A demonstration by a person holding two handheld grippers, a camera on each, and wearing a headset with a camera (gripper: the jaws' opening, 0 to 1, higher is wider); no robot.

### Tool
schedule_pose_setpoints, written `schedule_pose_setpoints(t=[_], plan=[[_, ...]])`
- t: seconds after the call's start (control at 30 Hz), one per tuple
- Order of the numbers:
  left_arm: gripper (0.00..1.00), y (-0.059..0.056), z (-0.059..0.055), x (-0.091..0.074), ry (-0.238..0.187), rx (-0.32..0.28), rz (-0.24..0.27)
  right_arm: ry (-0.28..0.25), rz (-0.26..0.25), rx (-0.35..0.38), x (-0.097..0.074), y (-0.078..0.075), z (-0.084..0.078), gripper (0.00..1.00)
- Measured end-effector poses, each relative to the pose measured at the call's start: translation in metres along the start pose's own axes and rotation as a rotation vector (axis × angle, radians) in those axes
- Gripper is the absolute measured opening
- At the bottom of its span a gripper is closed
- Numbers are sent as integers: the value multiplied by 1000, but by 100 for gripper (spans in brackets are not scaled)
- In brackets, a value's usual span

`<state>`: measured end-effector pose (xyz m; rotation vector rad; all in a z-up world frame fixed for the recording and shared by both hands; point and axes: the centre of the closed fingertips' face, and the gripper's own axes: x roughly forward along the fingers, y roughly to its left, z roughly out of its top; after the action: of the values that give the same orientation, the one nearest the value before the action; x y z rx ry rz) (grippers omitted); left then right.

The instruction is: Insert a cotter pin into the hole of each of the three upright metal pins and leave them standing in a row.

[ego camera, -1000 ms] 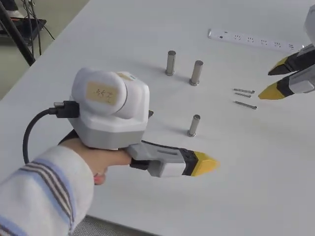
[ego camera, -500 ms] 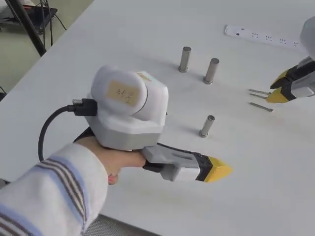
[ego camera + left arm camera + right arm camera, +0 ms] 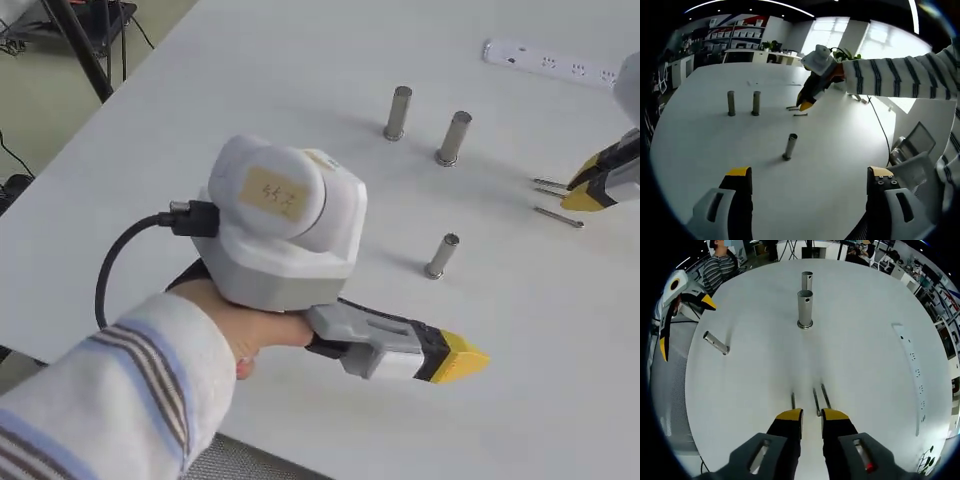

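Observation:
Three upright metal pins stand on the white table: two at the back [image 3: 398, 112] [image 3: 453, 138] and one nearer [image 3: 441, 256]. My left gripper [image 3: 465, 358] hovers in front of the near pin [image 3: 790, 146], jaws wide open and empty [image 3: 809, 172]. Three thin cotter pins lie flat at the right, two side by side [image 3: 548, 185] and one apart [image 3: 558, 216]. My right gripper [image 3: 590, 190] is down at them. Its jaws [image 3: 812, 416] stand a narrow gap apart, with the near end of the middle cotter pin [image 3: 816, 401] between the tips.
A white power strip [image 3: 550, 62] lies along the far right of the table. The table's near edge [image 3: 300, 455] runs just under my left hand. Floor and a dark stand [image 3: 85, 45] are off to the left.
My right gripper has come down and in to the cotter pins, and its jaws have narrowed. My head view has shifted; the left gripper keeps its place near the front pin.

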<state>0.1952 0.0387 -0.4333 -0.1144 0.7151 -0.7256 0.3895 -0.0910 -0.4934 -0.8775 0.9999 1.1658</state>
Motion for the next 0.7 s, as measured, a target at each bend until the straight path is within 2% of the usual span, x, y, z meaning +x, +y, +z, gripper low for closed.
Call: schedule_pose_setpoints(t=[0.23,0.47,0.7], plan=[[94,0,0,0,-10,-9,1,7,5,-3,3,0,1,7],[94,0,-4,0,8,-7,-3,20,7,0,6,-1,0,3],[94,0,-6,1,15,-10,-5,44,7,-24,10,-10,0,0]])
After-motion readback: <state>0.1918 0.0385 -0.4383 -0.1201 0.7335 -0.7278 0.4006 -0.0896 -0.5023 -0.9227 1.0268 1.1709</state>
